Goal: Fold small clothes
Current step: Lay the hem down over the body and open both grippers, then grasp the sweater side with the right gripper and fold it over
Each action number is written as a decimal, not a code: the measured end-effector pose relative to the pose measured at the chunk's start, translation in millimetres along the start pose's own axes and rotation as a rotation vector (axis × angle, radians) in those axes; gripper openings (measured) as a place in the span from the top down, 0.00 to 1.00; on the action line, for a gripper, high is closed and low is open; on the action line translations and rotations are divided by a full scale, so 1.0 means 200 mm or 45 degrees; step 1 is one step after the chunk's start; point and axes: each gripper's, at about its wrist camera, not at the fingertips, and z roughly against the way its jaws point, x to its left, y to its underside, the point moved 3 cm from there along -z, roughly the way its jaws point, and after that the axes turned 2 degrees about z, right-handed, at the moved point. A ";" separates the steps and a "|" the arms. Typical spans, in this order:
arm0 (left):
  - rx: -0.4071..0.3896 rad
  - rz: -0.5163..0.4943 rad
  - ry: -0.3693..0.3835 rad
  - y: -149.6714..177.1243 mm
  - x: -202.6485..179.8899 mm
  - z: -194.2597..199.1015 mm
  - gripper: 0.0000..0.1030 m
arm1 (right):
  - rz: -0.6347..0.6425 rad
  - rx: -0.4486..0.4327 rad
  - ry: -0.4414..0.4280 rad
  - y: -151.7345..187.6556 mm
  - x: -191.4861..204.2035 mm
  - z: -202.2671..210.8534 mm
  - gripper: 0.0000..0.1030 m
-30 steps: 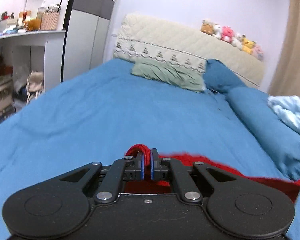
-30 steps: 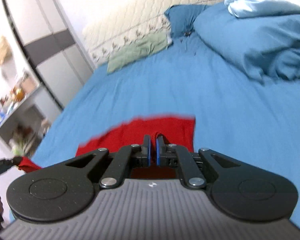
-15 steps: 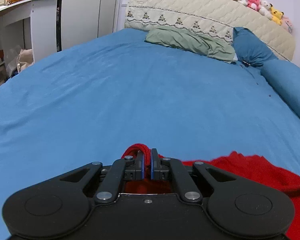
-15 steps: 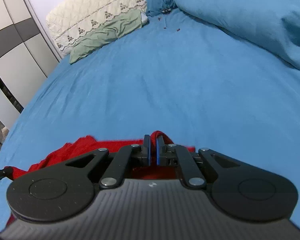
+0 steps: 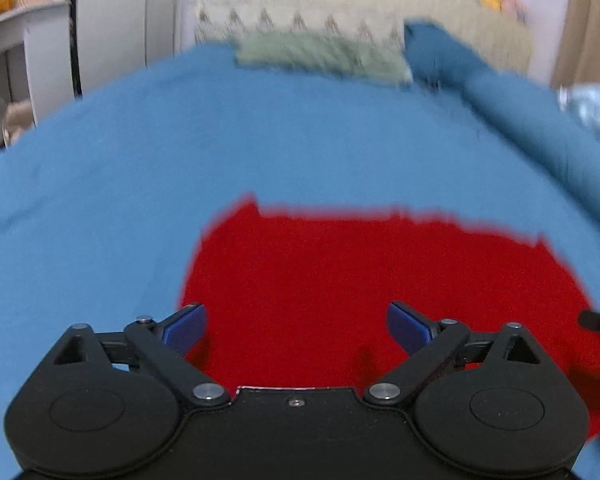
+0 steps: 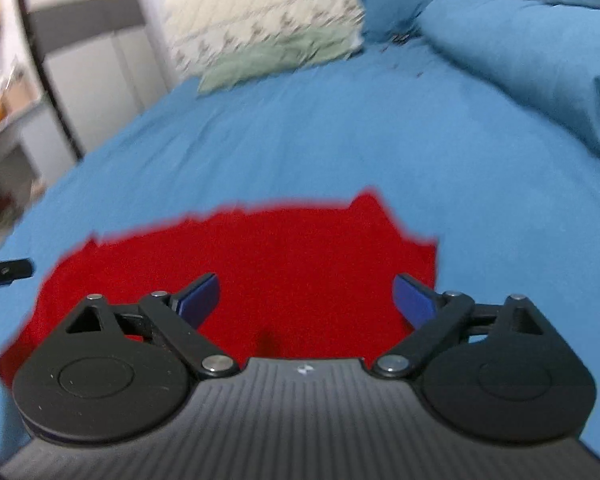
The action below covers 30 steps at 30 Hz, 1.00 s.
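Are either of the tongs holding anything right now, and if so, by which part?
Nothing is held. The left tongs and the right tongs are both open above the red garment, which lies on the blue bedspread.

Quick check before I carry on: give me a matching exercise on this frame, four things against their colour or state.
Things:
1. left gripper
2. garment
3. pillow
4. bedsheet

States:
A. pale green, by the headboard
B. blue, under the cloth
C. open, nothing held
D. red, spread flat

Pairs: 1-C, 2-D, 3-A, 4-B. The right gripper is open too.
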 end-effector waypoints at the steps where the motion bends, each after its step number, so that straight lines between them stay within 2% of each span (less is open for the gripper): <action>1: 0.047 -0.003 -0.008 0.05 0.00 -0.04 0.04 | 0.013 0.029 0.003 0.04 0.01 -0.01 0.00; 3: 0.108 -0.022 -0.030 0.13 0.00 -0.10 0.04 | 0.000 0.094 0.041 0.12 -0.01 -0.06 0.00; 5: 0.079 -0.089 -0.053 0.15 -0.03 -0.08 0.04 | -0.063 0.096 0.079 0.15 -0.04 -0.08 0.00; 7: 0.119 -0.073 -0.061 0.13 -0.04 -0.08 0.04 | -0.107 0.096 0.096 0.14 -0.06 -0.10 0.00; 11: 0.132 -0.023 -0.064 0.08 -0.04 0.01 0.04 | -0.027 0.136 0.140 0.10 -0.01 -0.11 0.00; 13: 0.115 -0.071 -0.084 0.06 -0.07 0.09 0.05 | -0.010 0.031 0.105 0.07 0.01 0.03 0.00; 16: 0.024 -0.171 -0.049 0.04 -0.16 0.21 0.03 | 0.011 -0.116 0.089 0.02 0.00 0.25 0.00; 18: -0.015 -0.211 -0.031 0.03 -0.23 0.25 0.00 | 0.032 -0.130 0.107 0.01 -0.04 0.36 0.00; 20: -0.023 -0.248 -0.006 0.03 -0.31 0.25 0.00 | 0.069 -0.086 0.153 0.03 -0.08 0.39 0.00; 23: 0.040 -0.275 0.018 0.06 -0.42 0.15 0.00 | 0.121 -0.021 0.211 0.09 -0.14 0.37 0.00; 27: 0.110 -0.260 0.056 0.09 -0.51 0.05 0.00 | 0.050 0.054 0.191 0.20 -0.23 0.31 0.00; 30: 0.133 -0.280 0.033 0.12 -0.54 0.00 0.00 | 0.058 0.082 0.144 0.24 -0.23 0.26 0.00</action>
